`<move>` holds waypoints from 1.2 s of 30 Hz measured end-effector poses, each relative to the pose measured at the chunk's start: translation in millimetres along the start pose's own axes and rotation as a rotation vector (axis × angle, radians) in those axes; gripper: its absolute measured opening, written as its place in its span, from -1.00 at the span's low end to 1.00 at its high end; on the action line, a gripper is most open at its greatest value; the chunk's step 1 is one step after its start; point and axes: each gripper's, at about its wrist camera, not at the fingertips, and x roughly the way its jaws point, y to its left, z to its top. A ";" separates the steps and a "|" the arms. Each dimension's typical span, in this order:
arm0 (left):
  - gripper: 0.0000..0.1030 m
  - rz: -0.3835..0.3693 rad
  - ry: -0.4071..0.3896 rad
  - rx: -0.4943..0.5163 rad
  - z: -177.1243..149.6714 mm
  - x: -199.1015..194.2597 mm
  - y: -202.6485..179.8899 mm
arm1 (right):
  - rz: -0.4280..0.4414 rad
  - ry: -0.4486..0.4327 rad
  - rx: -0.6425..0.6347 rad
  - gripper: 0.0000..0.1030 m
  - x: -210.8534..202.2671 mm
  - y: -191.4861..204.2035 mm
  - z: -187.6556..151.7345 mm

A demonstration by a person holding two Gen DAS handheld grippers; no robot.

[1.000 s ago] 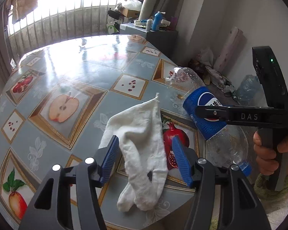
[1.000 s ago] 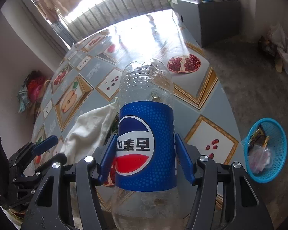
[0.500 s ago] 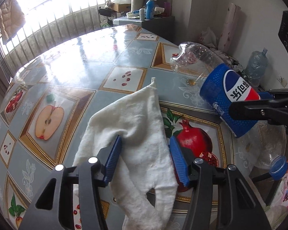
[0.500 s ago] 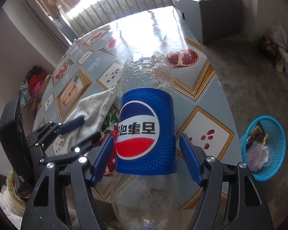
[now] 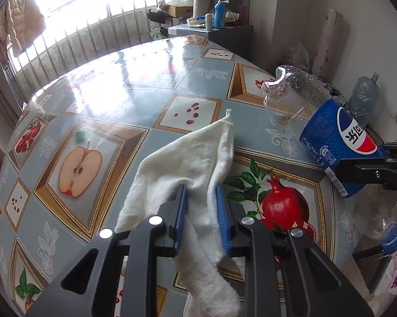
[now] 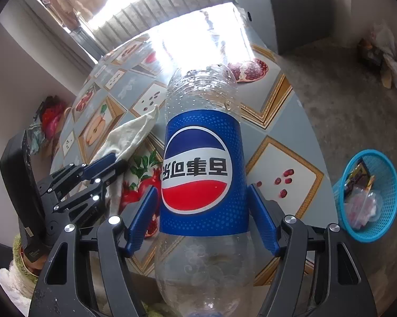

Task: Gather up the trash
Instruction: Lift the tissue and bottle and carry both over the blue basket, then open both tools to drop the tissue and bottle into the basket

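Left tongs, seen from their own wrist camera, with blue pads astride a raised fold of the white cloth; the jaws are closing, the gap is narrow, and both pads appear to press the fabric. The cloth lies on the fruit-patterned desk with its long axis running away from the left tongs toward a pointed far corner; its near end trails below the pads toward the desk's near edge.

Right tongs, from their own camera, stand wide with a pad on each side of the blue label of the plastic bottle; the pads flank the label closely, and the bottle looks clamped. Its long axis runs along the fingers, base pointing away over the desk, neck toward the camera.

Blue basket, already holding wrappers, stands on the floor beyond the desk's edge, to the right of the right tongs and well apart from the left. By this layout the right hand is judged the nearer to the basket, so the bottle has the shorter path; the cloth must cross the desk's corner.
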 end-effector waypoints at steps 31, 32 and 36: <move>-0.86 -0.300 -0.207 0.084 87.5 -65.2 -74.9 | 0.012 -0.334 0.413 0.08 -128.4 -134.1 -32.4; -0.86 -0.349 -0.197 0.089 97.2 -63.3 -88.7 | -0.008 -0.357 0.455 0.08 -138.8 -150.1 -40.8; -0.86 -0.536 -0.097 0.125 128.2 -36.8 -155.9 | -0.065 -0.407 0.623 0.08 -159.9 -206.4 -78.0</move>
